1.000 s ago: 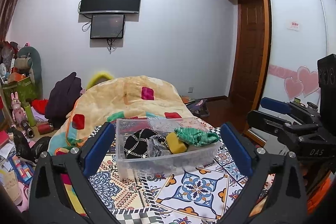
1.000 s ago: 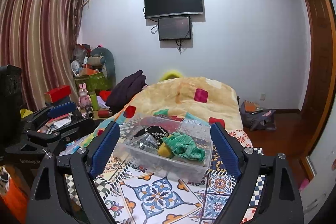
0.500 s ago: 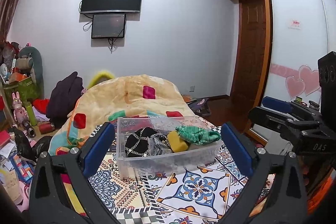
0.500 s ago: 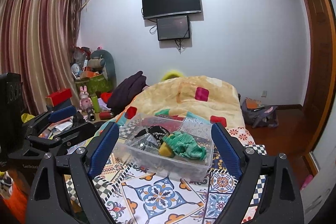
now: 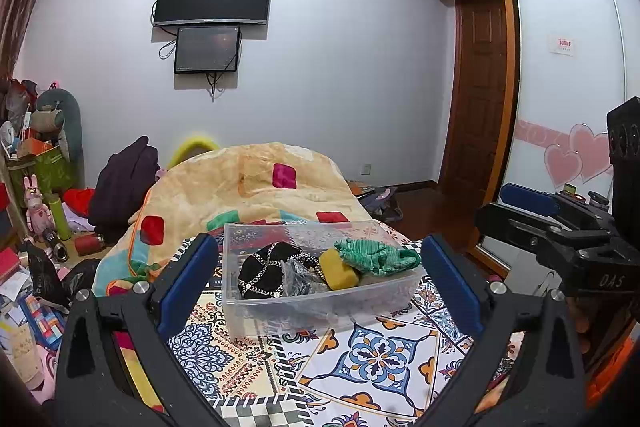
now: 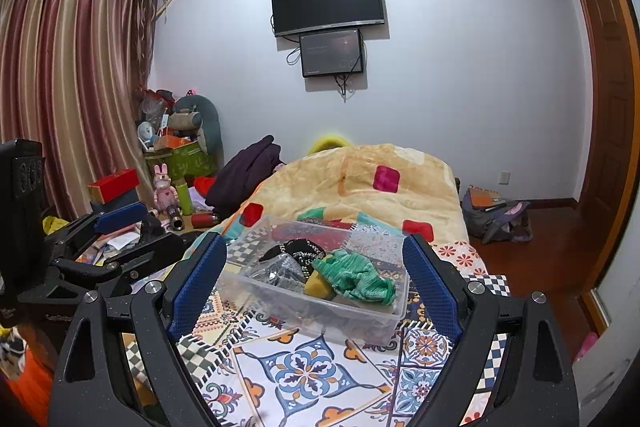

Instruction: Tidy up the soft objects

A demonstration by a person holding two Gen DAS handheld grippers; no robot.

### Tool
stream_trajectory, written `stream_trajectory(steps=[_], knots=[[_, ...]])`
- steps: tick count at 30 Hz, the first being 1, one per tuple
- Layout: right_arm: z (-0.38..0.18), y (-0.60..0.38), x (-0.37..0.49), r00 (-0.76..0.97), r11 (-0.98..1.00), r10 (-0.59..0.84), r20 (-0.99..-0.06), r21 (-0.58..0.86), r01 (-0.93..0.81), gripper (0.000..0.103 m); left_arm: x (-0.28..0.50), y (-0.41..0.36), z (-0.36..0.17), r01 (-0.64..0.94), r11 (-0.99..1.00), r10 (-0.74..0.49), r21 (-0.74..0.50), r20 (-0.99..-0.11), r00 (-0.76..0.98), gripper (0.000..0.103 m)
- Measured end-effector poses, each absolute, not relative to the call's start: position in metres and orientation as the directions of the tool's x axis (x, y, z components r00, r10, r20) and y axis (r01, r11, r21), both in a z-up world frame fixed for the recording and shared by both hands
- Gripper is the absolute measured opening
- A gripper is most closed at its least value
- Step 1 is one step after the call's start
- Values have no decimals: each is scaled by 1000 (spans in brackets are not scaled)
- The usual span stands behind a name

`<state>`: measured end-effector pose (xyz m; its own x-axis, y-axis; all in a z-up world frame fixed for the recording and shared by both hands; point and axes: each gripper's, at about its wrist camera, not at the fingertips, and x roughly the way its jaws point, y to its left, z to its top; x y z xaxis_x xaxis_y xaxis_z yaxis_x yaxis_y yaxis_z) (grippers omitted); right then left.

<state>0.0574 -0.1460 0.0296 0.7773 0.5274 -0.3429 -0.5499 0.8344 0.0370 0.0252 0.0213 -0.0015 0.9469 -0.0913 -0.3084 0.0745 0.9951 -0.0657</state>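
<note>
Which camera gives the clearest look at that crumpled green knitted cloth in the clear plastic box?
The right wrist view: the crumpled green knitted cloth lies spread toward the camera. The left wrist view shows it flatter, at the far right of the clear plastic box.

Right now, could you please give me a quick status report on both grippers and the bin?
Left gripper open, empty. Right gripper open, empty. Clear bin on the bed holds green cloth, yellow sponge, black pouch. Nothing blocks approach.
</note>
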Motion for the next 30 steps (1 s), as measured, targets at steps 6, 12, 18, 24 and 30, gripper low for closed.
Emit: stream_trajectory(steps=[6,12,18,24,30], knots=[[30,-146,57,777,834,528,-343,38,-550,89,25,21,-2,74,995,-91,-67,-307,947,103],[30,-146,57,777,834,528,-343,37,-550,89,25,22,-2,74,995,-91,-67,-308,947,103],[29,-146,57,777,835,527,-343,38,-549,89,25,22,-2,75,995,-92,-67,-308,947,103],[30,-146,57,778,835,527,-342,38,-549,91,25,22,-2,74,995,-93,-71,-308,947,103],[29,-146,57,778,836,526,-343,38,-548,92,26,21,-3,72,995,-92,-76,-308,947,103]])
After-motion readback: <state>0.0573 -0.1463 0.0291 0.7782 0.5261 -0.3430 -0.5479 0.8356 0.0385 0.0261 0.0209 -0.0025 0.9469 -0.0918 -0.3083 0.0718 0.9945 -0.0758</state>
